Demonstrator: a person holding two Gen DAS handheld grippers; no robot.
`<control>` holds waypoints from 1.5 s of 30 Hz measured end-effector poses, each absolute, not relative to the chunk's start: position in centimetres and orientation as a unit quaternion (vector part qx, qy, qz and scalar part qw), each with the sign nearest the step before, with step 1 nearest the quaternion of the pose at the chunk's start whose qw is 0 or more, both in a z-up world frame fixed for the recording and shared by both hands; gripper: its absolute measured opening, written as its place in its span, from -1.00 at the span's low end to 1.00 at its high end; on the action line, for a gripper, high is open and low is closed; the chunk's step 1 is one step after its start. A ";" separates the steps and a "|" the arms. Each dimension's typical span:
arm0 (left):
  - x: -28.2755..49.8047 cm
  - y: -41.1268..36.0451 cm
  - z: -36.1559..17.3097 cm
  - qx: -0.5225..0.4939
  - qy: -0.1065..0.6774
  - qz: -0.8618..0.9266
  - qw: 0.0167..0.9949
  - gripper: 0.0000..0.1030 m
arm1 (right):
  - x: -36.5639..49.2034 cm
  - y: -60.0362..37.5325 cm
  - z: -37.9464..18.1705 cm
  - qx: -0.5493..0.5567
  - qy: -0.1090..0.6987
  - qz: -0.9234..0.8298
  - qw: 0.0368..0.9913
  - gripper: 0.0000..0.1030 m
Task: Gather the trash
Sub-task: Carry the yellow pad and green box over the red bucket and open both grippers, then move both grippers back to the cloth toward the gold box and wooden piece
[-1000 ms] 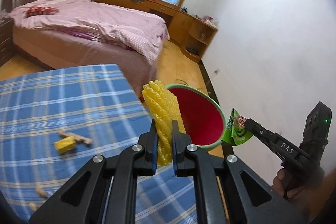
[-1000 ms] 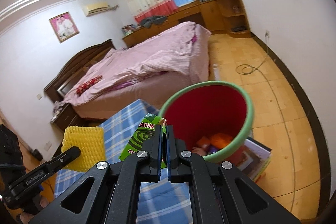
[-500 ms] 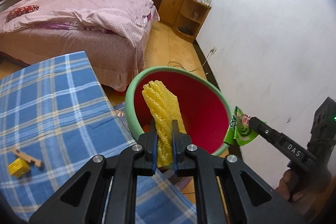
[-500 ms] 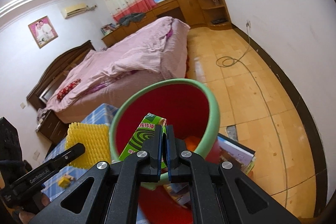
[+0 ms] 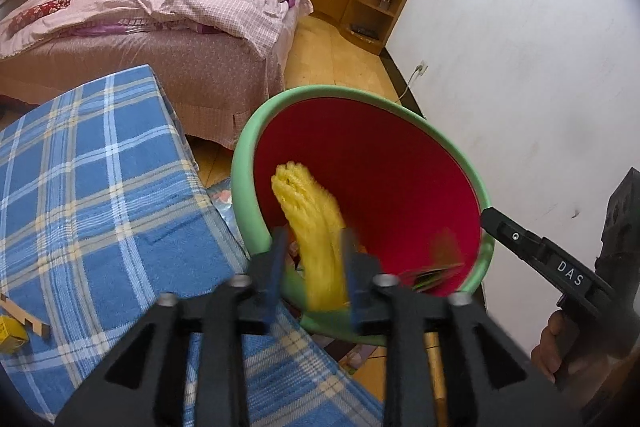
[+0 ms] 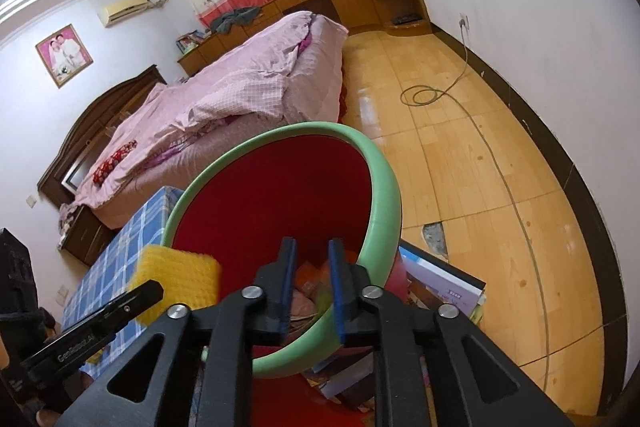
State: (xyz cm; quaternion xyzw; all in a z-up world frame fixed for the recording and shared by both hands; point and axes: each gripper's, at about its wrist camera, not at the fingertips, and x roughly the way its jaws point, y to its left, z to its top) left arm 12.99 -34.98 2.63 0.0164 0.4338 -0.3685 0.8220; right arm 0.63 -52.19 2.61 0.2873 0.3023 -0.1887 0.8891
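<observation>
A red bin with a green rim (image 5: 240, 179) stands beside the table. My left gripper (image 5: 314, 247) hangs over its near edge and its jaws are opening. The yellow foam net (image 5: 316, 227) stands blurred between them, with a gap at each pad. A green packet (image 5: 436, 267) shows as a blur inside the bin. My right gripper (image 6: 312, 255) is above the bin (image 6: 384, 195), jaws opening, nothing pressed between them. From the right wrist, the foam net (image 6: 176, 279) and left gripper (image 6: 152, 293) sit at lower left. The right gripper (image 5: 486, 215) reaches in over the rim.
A blue plaid tablecloth (image 5: 100, 187) carries a small yellow box (image 5: 10, 335) and a wooden piece (image 5: 24, 315). Books (image 6: 440, 283) lie under the bin. A pink bed (image 5: 180, 7) is behind, a cable (image 6: 424, 95) on the wooden floor. A hand (image 5: 554, 343) holds the right gripper.
Both grippers dropped closer over the bin. Their jaws went from shut to parted. The green packet left the right jaws and the foam net loosened in the left.
</observation>
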 end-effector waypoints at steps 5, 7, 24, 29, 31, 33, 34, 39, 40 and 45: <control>12.8 -34.6 3.2 0.014 0.425 -0.367 0.828 -0.21 | 0.2 -51.7 3.1 0.286 0.298 -0.183 0.892 -0.58; 12.9 -34.3 3.5 0.015 0.426 -0.367 0.827 -0.21 | -0.2 -51.4 3.5 0.288 0.296 -0.176 0.894 -0.57; 10.2 -26.2 6.8 0.001 0.415 -0.316 0.853 -0.05 | -2.2 -42.1 6.9 0.242 0.294 -0.089 0.921 -0.11; 10.0 -22.3 6.8 -0.005 0.406 -0.282 0.869 0.07 | -1.6 -39.8 6.7 0.245 0.300 -0.062 0.920 0.13; 10.0 -20.6 6.5 -0.008 0.405 -0.266 0.875 0.12 | -1.4 -38.9 6.5 0.242 0.304 -0.053 0.920 0.16; 10.1 -19.3 6.1 -0.012 0.407 -0.254 0.877 0.13 | -1.2 -38.0 6.4 0.234 0.306 -0.048 0.922 0.19; 10.2 -18.4 5.7 -0.015 0.408 -0.244 0.880 0.13 | -1.0 -37.4 6.4 0.230 0.305 -0.046 0.923 0.24; 10.8 -15.2 4.4 -0.021 0.405 -0.192 0.894 0.14 | -0.3 -35.7 5.4 0.220 0.312 -0.046 0.923 0.42; 11.0 -14.7 4.1 -0.023 0.405 -0.182 0.896 0.14 | -0.1 -35.4 5.1 0.218 0.316 -0.046 0.922 0.43; 12.0 -13.2 2.4 -0.038 0.413 -0.150 0.897 0.14 | 1.0 -34.4 3.4 0.209 0.335 -0.049 0.917 0.46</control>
